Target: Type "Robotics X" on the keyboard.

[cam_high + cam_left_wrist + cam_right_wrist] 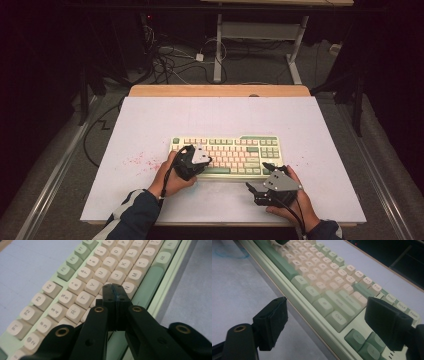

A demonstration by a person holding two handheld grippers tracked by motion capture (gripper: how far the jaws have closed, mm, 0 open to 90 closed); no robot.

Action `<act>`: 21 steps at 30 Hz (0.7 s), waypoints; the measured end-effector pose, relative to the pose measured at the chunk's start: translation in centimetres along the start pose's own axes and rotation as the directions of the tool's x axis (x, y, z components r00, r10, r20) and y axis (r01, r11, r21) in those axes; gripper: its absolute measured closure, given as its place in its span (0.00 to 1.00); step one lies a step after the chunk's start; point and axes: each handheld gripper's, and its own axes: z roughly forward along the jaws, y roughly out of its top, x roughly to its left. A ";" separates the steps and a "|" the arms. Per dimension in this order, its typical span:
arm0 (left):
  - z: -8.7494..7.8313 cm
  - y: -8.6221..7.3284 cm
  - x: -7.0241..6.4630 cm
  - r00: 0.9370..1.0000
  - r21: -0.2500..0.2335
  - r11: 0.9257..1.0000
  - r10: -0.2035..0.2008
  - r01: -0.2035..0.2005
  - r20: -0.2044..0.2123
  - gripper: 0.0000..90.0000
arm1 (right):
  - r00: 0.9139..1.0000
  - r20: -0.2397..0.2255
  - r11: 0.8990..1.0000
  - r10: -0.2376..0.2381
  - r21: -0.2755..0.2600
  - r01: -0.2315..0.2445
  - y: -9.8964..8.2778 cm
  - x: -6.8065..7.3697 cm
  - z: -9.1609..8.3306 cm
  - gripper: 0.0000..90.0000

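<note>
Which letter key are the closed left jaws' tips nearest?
The left gripper hovers over the keyboard between the N key and the Y key, nearest N.

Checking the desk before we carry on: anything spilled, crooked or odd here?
Yes: reddish specks are scattered on the white table left of the keyboard, like a stain or spill. The keyboard sits square, with no keys visibly missing.

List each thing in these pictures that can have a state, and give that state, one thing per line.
left gripper: shut, nothing between the pads, tips over the keys near the H key.
right gripper: open, near the keyboard's right end, holding nothing.
keyboard: flat on the table, keys up.
table: white top, red specks left of the keyboard.
</note>
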 end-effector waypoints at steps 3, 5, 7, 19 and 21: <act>0.2 -0.1 -0.1 1.000 0.010 1.000 0.007 -0.007 0.003 0.97 | 1.000 0.000 1.000 0.000 0.001 0.000 0.0 0.0 0.0 0.21; 0.2 -0.1 -0.1 1.000 0.006 1.000 0.000 0.000 0.003 0.96 | 1.000 0.000 1.000 0.000 0.000 0.000 -0.1 0.0 0.0 0.21; 0.3 -0.1 -0.1 1.000 0.010 1.000 0.006 -0.006 0.002 0.96 | 1.000 0.000 1.000 0.000 0.003 0.000 -0.1 0.0 0.0 0.21; 0.7 -0.2 -0.5 0.999 0.034 0.999 0.034 -0.034 0.002 0.97 | 1.000 -0.007 1.000 -0.010 0.026 0.010 -0.1 0.1 0.3 0.22; 0.5 -0.1 -0.5 0.999 0.021 0.999 0.035 -0.035 0.002 0.96 | 1.000 -0.007 1.000 -0.010 0.024 0.010 -0.1 0.2 0.2 0.22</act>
